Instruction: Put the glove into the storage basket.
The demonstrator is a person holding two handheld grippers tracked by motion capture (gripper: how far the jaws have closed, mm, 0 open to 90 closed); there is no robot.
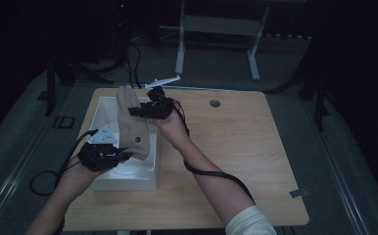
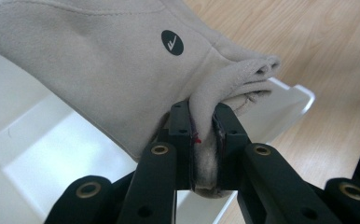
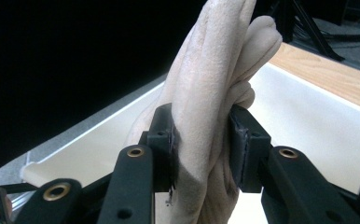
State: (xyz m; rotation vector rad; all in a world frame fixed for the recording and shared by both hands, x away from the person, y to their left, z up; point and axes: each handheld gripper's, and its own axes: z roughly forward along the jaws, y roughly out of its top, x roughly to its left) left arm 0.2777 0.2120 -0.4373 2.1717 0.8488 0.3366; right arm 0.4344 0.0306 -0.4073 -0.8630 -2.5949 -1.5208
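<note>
A beige suede glove [image 1: 132,125] with a small round black logo [image 2: 172,42] hangs over the white box [image 1: 104,110] at the table's left. My left gripper [image 1: 121,154] is shut on the glove's cuff end [image 2: 205,140], pinching the fabric between its pads. My right gripper [image 1: 137,110] is shut on the glove's finger end [image 3: 206,135], near the box's far side. The glove stretches between the two grippers, above the box's inside.
The white box [image 2: 33,154] sits on a light wooden table [image 1: 246,142] with a round cable hole [image 1: 215,103]. A small grey tape piece [image 1: 297,193] lies near the front right corner. Dark floor and a desk frame [image 1: 216,29] lie beyond.
</note>
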